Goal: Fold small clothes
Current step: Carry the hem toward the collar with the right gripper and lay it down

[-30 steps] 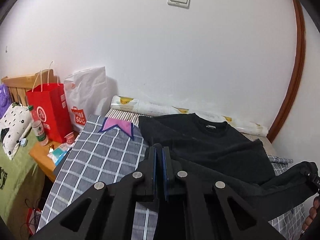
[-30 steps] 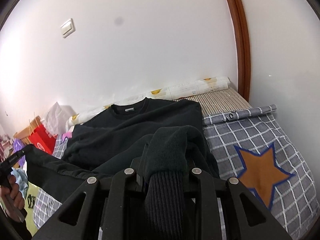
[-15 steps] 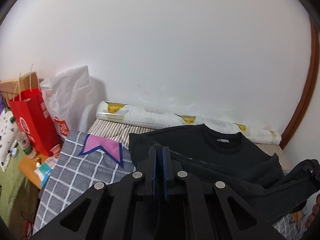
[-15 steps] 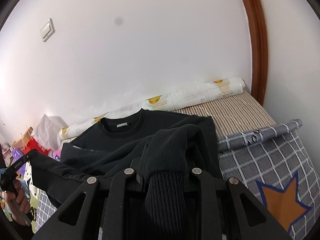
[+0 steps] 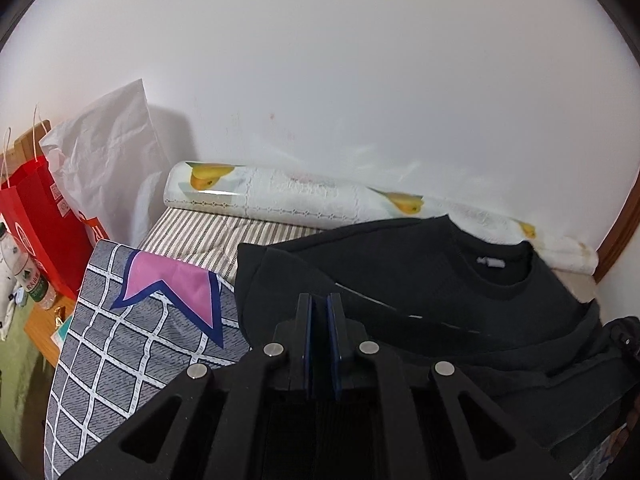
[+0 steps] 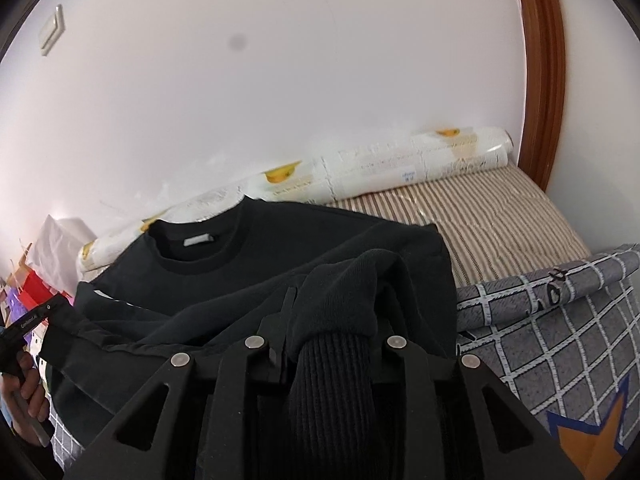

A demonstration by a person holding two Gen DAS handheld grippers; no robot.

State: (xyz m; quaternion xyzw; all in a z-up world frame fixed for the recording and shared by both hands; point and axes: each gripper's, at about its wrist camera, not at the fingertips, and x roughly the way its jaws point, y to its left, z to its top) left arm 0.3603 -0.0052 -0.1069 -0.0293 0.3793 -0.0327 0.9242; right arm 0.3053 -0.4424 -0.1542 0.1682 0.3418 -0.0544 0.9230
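I have the black sweatshirt (image 5: 420, 280) lying on the bed (image 6: 500, 216), collar toward the wall, and both tongs are working its near edge. My right tongs (image 6: 328, 320) are clamped on a bunch of the fabric, with the ribbed cuff (image 6: 332, 384) draped back over them toward me. My left tongs (image 5: 319, 320) stand narrow, the blue pads almost together; dark cloth sits right beneath them, and I judge they pinch the hem, though the grip itself is hidden from this view.

Compared with a second ago, both views have closed in on the wall: the yellow-printed roll (image 5: 304, 200) at the head of the bed sits larger and lower, the light switch has gone out of the top of the left view, and the sweatshirt's collar (image 6: 200, 244) is much nearer ahead of the right tongs. The star-patterned checked quilt (image 5: 132, 344) has slid off to the outer side of each pair of tongs. I read that as the bottom edge being carried forward over the body, so the lengthwise fold is well under way.

What remains, I think, is to lay the hem down near the collar, squarely, and then let go.
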